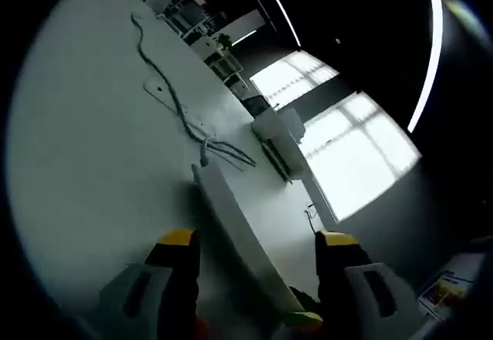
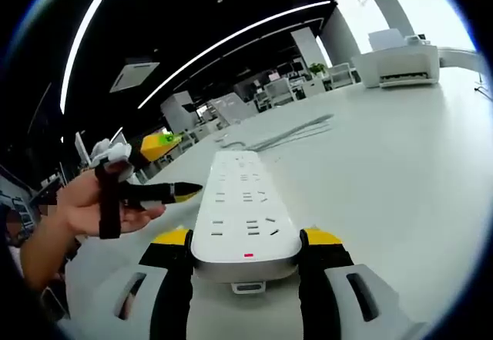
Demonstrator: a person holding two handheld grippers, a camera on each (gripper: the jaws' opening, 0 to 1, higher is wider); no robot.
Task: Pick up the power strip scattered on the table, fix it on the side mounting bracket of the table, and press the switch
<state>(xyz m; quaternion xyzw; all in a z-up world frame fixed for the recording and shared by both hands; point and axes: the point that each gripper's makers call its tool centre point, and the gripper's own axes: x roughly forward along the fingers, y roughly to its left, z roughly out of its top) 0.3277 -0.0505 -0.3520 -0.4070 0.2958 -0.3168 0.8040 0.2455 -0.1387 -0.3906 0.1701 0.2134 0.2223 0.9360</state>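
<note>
The left gripper view is dim and underexposed: the pale grey worktop reads dull blue-grey, and the large bright windows are blown out to white with no detail. Thin white ceiling light strips streak across a nearly black ceiling, bent into arcs by the fisheye lens. Edges are soft and smeared. The right gripper view is much brighter and more evenly lit; the long white plastic power strip is sharp, with a soft shadow beneath it. Glare washes out the upper right corner, and the person's hand at the left edge is slightly blurred.
</note>
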